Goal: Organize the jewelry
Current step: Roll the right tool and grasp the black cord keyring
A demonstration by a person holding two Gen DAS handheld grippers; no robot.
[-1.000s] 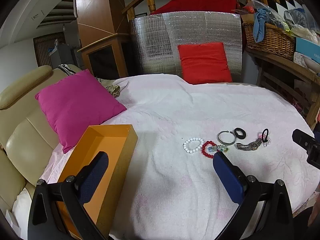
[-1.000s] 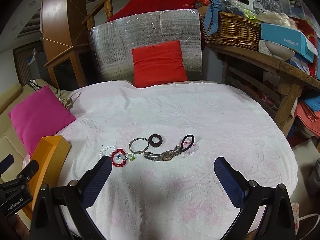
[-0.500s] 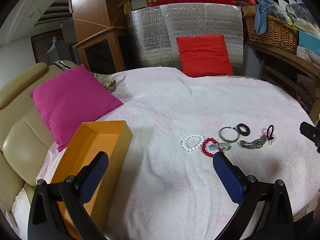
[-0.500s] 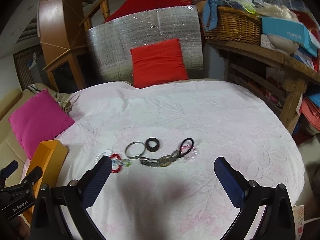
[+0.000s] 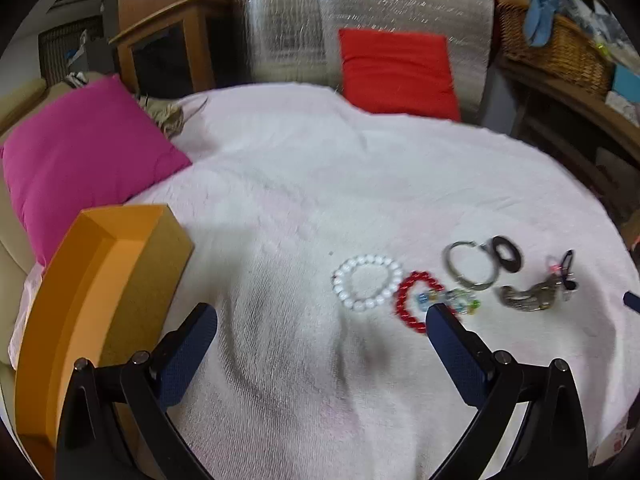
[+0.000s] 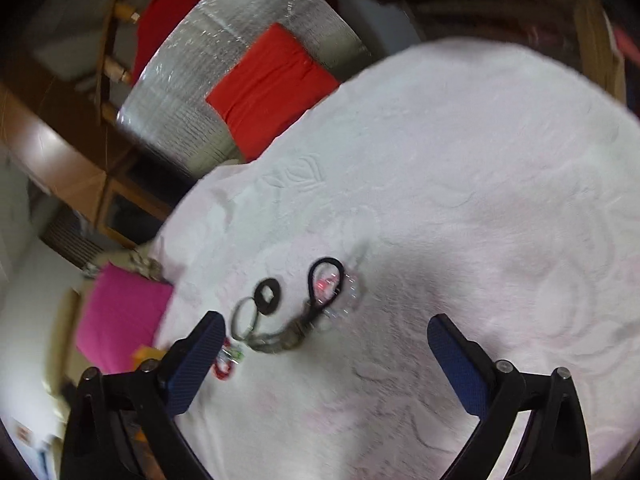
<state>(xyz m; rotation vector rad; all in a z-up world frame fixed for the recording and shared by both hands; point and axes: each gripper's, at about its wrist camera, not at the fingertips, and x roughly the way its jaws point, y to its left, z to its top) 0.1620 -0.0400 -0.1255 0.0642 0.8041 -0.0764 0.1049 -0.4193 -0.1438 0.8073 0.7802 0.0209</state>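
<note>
Two grippers: I hold the left gripper [image 5: 320, 320] and the right gripper [image 6: 324, 332] above the bed [image 5: 360, 168], jaws of both spread wide, nothing between them.
Jewelry: a loose row on the white cover — white bead bracelet [image 5: 367, 282], red bead bracelet [image 5: 416, 300], metal bangle [image 5: 470, 266], black ring [image 5: 507, 253], watch-like metal piece [image 5: 528, 298], black hair loop [image 6: 326, 280].
Container: orange box [image 5: 100, 280] at the near left edge of the bed, open top, well apart from the row; I see nothing in the part of it that shows.
Step in hand: the approach, as I judge it; no piece is lifted yet.
Next move: I would lower one gripper over a single piece, likely the white bead bracelet nearest the box, and pinch one side of it.
Obstacles: red bracelet touches a cluster of clear beads; bangle and black ring overlap; soft cover may bunch under the jaws.
Surroundings: pink cushion [image 5: 84, 152], red cushion [image 5: 396, 72], wicker basket [image 5: 556, 48], all off the working path.
Image quality: right wrist view tilted and blurred.
</note>
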